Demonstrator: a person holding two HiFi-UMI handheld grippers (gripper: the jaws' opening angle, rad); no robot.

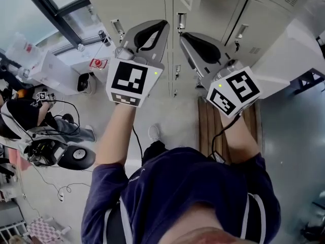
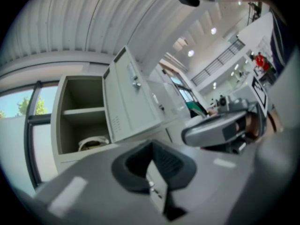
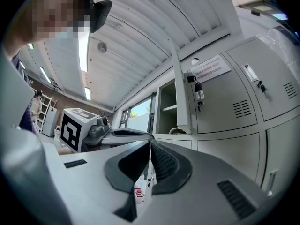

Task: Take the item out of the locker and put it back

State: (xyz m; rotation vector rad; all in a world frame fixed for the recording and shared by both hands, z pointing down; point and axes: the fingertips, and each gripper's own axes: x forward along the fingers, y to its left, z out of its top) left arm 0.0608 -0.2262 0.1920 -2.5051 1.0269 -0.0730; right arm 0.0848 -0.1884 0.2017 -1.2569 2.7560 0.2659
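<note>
Your head camera is looking steeply down past your dark blue shirt (image 1: 188, 187) onto the left gripper (image 1: 155, 29) and the right gripper (image 1: 190, 39). The bank of pale grey metal lockers (image 1: 137, 4) is standing close ahead. Each gripper camera is riding just behind its own jaws and facing those lockers from nearby. Both are sharing the open grey locker compartment with a shelf (image 2: 82, 116) and the other gripper alongside. The left gripper view is sitting tilted.

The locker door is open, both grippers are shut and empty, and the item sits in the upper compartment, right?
No: the left gripper view shows the pale item in the lower compartment, under the shelf. The locker door is open, and the left gripper and right gripper are shut and empty.
</note>
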